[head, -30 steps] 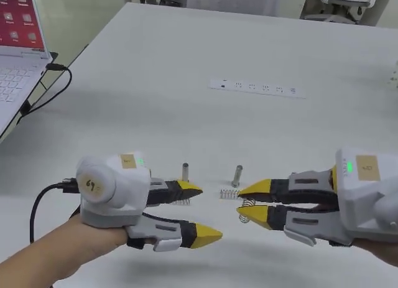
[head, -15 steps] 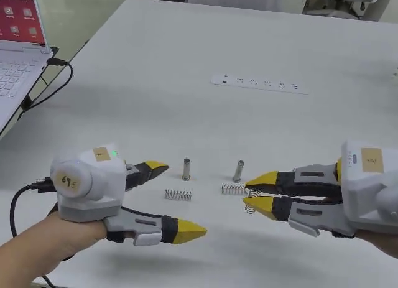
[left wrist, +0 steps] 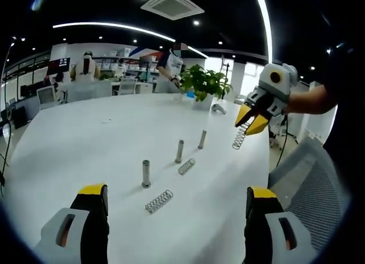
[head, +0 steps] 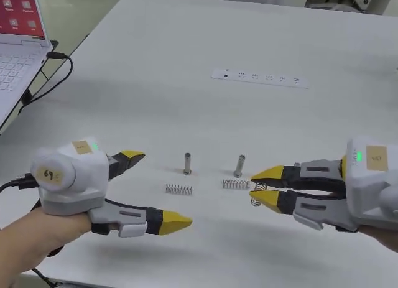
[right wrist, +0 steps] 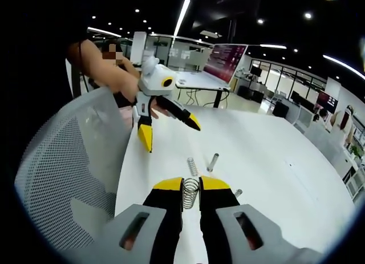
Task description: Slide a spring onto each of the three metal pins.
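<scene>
Two upright metal pins [head: 187, 163] [head: 239, 165] stand mid-table; the left gripper view shows three pins in a row [left wrist: 146, 173] [left wrist: 179, 151] [left wrist: 202, 139]. Two springs lie flat in front of them [head: 179, 189] [head: 236, 184]. My right gripper [head: 261, 187] is shut on a third spring [head: 255, 195], held just right of the right-hand pin; the spring sits between its yellow tips [right wrist: 190, 193]. My left gripper [head: 157, 188] stands wide open and holds nothing, left of the pins, with the near spring [left wrist: 158, 200] ahead of its jaws.
A white power strip [head: 259, 77] lies farther back on the white table [head: 155, 83]. A laptop [head: 15, 45] and a black cable [head: 53, 76] are at the far left. The table's front edge runs just below both grippers.
My left gripper has drawn back to the left, uncovering the left spring, and stands wider open. The right gripper keeps its hold on the spring and has shifted slightly right.
</scene>
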Available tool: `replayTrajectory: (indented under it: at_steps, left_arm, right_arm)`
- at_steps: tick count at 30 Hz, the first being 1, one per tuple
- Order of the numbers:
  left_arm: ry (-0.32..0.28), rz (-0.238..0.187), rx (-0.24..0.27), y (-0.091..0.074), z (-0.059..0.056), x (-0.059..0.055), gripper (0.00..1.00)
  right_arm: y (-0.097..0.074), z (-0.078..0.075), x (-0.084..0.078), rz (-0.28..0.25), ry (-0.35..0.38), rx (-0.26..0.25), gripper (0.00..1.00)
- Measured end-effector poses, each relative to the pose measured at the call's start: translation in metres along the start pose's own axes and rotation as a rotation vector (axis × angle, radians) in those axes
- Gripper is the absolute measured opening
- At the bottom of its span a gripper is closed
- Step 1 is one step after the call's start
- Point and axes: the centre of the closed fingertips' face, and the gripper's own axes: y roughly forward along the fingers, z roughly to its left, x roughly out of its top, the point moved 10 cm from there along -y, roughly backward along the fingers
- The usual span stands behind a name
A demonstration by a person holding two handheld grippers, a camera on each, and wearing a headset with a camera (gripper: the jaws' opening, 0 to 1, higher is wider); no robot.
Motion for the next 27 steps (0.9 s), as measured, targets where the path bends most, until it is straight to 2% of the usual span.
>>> replayTrajectory:
  at_steps: [6,11,21,24,27]
  left_arm:
    - [-0.011,-0.001,0.014,-0.005,0.004,-0.003,0.98]
    - [-0.027,0.007,0.033,-0.011,0.005,-0.007,0.98]
    - [-0.032,0.002,0.047,-0.016,0.007,-0.006,0.98]
    - [-0.028,0.004,0.046,-0.016,0.007,-0.005,0.98]
    - [-0.027,0.005,0.046,-0.017,0.007,-0.004,0.98]
  right_arm:
    - [-0.004,-0.008,-0.008,0.01,0.028,-0.034,0.08]
    - [-0.011,-0.02,-0.016,0.03,0.044,-0.089,0.08]
    - [-0.028,-0.051,-0.026,0.064,0.09,-0.267,0.08]
    - [-0.034,-0.063,-0.031,0.049,0.159,-0.331,0.08]
    - [-0.038,-0.072,-0.036,0.049,0.188,-0.368,0.08]
